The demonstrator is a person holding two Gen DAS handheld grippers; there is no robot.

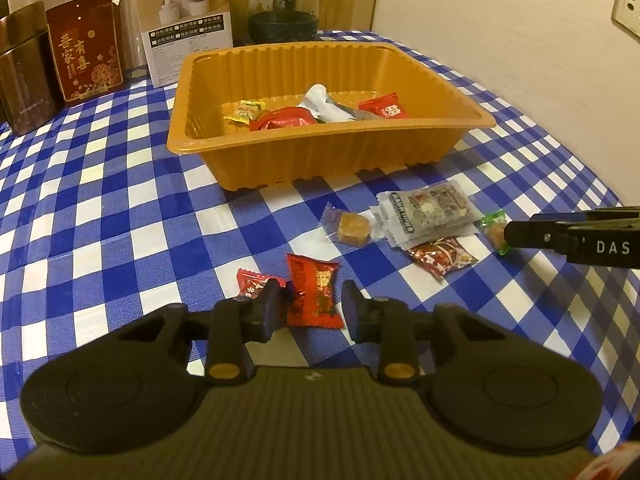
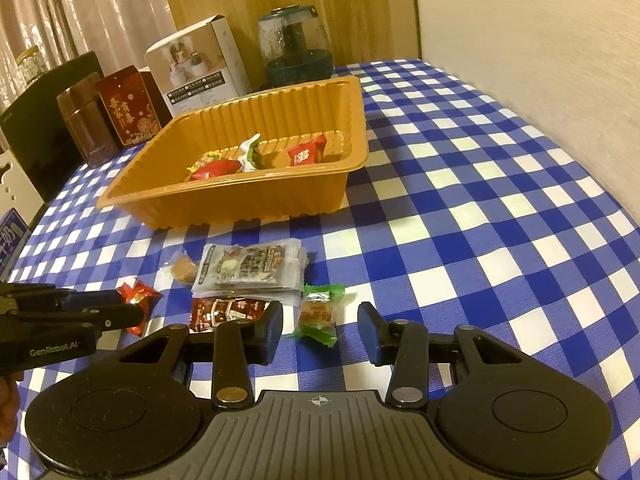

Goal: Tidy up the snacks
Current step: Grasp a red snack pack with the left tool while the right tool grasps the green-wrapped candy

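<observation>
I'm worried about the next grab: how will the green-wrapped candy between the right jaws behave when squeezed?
The green-wrapped candy probably weighs little: it is small against the orange tray. Its glossy film may slip in the right gripper. The twisted wrapper ends look floppy, while the tan block inside seems firm, so a grip across the middle should hold.
</observation>
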